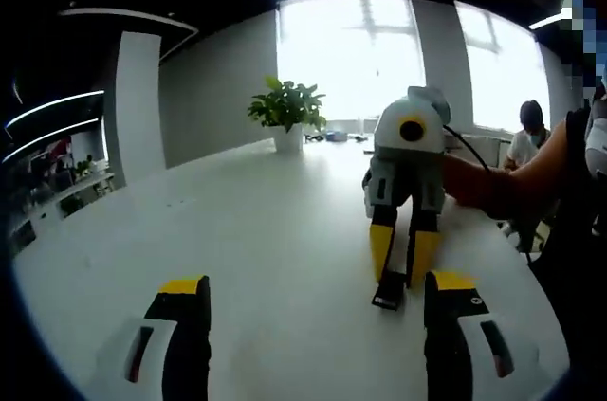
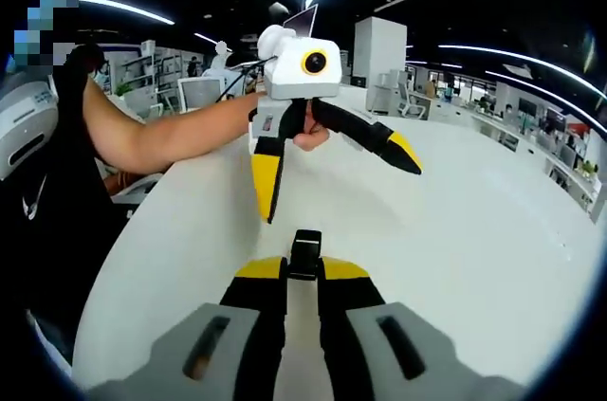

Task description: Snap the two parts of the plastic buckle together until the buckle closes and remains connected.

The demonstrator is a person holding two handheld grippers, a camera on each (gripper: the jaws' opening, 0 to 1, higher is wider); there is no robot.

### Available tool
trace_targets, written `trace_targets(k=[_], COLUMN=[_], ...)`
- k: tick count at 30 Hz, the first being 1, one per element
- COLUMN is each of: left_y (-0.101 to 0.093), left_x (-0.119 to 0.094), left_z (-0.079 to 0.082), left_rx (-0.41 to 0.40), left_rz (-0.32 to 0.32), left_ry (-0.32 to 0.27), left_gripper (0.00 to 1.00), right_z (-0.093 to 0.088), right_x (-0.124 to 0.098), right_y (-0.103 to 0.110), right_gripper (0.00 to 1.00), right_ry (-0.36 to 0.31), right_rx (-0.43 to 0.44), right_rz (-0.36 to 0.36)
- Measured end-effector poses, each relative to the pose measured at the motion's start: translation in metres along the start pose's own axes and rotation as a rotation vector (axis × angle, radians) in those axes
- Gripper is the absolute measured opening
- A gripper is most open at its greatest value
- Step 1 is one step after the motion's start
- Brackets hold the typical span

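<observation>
Right gripper view: the right gripper [image 2: 303,270] has its yellow-tipped jaws drawn together on a small black buckle part [image 2: 304,254], which stands up from between the tips over the white table [image 2: 493,230]; the part is a short, dark, boxy piece of plastic with a paler face near its top, and finer detail is too small to tell; beyond it the left gripper [image 2: 337,178] hangs above the table with its jaws spread wide and nothing between them, held by a person's hand [image 2: 308,136] on a bare forearm.

In the left gripper view, the left gripper's [image 1: 313,301] own black jaws with yellow tips rise well apart at the bottom, with bare table [image 1: 237,221] between them; the right gripper [image 1: 400,273] points down at the table ahead and to the right, and the black buckle part [image 1: 389,290] sits pinched at its tips, touching or just above the surface.

The table runs wide and white around both tools; a potted plant [image 1: 287,112] stands far off near the bright windows [image 1: 360,50], and the table's curved edge lies close at the right, beside the person.
</observation>
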State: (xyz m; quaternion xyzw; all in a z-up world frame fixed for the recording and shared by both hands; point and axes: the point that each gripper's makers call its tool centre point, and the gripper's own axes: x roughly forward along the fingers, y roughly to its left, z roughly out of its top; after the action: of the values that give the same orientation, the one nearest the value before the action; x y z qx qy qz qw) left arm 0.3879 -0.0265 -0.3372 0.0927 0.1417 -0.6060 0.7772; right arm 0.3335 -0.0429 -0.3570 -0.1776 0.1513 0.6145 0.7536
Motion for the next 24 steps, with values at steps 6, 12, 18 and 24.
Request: trace_targets(k=[6, 12, 18, 24], left_y=[0.029, 0.035, 0.04, 0.052], left_x=[-0.006, -0.009, -0.011, -0.015], left_z=[-0.001, 0.006, 0.005, 0.005], left_rx=[-0.02, -0.049, -0.032, -0.112], left_rz=[0.135, 0.146, 0.183, 0.228], left_ry=[0.005, -0.027, -0.015, -0.031], left_gripper=[0.99, 0.99, 0.99, 0.99], right_z=[0.004, 0.005, 0.007, 0.008], right_x=[-0.007, -0.01, -0.012, -0.015], right_y=[-0.037, -0.042, -0.047, -0.055], right_gripper=[0.1, 0.1, 0.1, 0.1], right_ry=[-0.013, -0.017, -0.022, -0.028], right_rx=[0.035, 0.059, 0.074, 0.078], right_rz=[-0.18, -0.206, -0.236, -0.278])
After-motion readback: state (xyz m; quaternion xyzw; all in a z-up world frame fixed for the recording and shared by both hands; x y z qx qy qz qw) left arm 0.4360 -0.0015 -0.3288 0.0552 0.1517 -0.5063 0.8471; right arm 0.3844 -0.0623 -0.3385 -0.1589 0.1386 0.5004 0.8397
